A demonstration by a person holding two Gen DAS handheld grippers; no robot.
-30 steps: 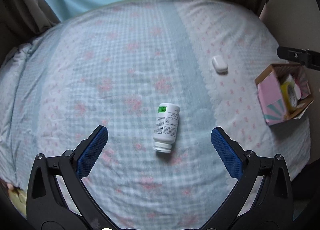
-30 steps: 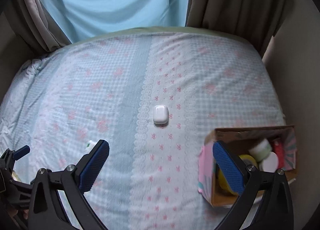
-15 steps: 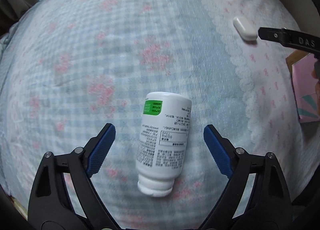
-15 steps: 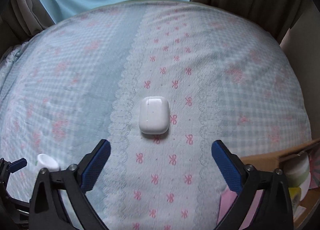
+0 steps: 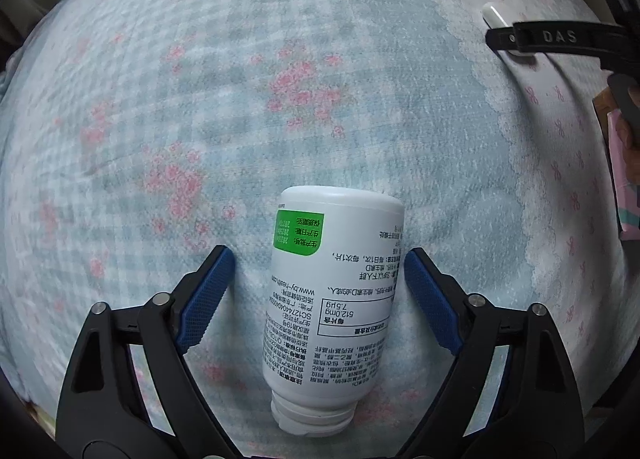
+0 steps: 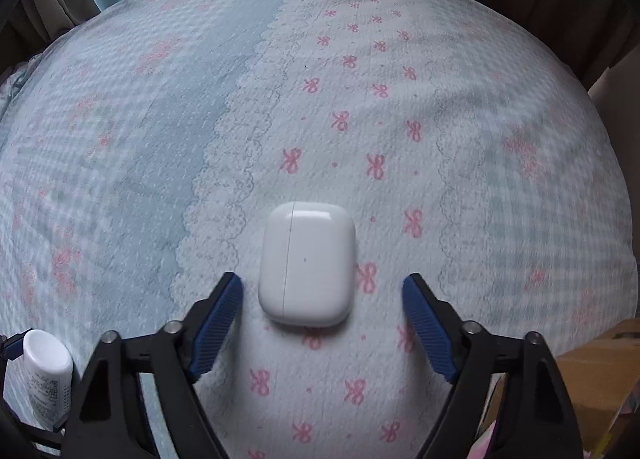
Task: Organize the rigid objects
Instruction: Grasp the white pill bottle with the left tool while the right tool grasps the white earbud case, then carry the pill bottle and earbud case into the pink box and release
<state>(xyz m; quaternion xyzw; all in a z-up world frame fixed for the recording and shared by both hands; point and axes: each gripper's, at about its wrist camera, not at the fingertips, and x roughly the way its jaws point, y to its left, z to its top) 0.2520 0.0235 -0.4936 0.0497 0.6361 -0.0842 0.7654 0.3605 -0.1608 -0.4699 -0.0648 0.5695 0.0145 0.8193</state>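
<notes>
Now both grippers, jaws just closing but not yet touching, should square up: left gripper (image 5: 318, 291) around the bottle (image 5: 332, 291), right gripper (image 6: 322, 317) around the case (image 6: 306, 263).

1. A bottle (image 5: 334, 299) is lying on its side on the bedspread (image 5: 200, 99), cap end nearest the camera, between the left gripper's (image 5: 318, 283) fingers.
2. An earbud case (image 6: 306, 269) is lying flat on the bedspread, right of the bottle, between the right gripper's (image 6: 322, 299) fingers.
3. A cardboard box (image 6: 592, 363) is sitting right of the case.
</notes>
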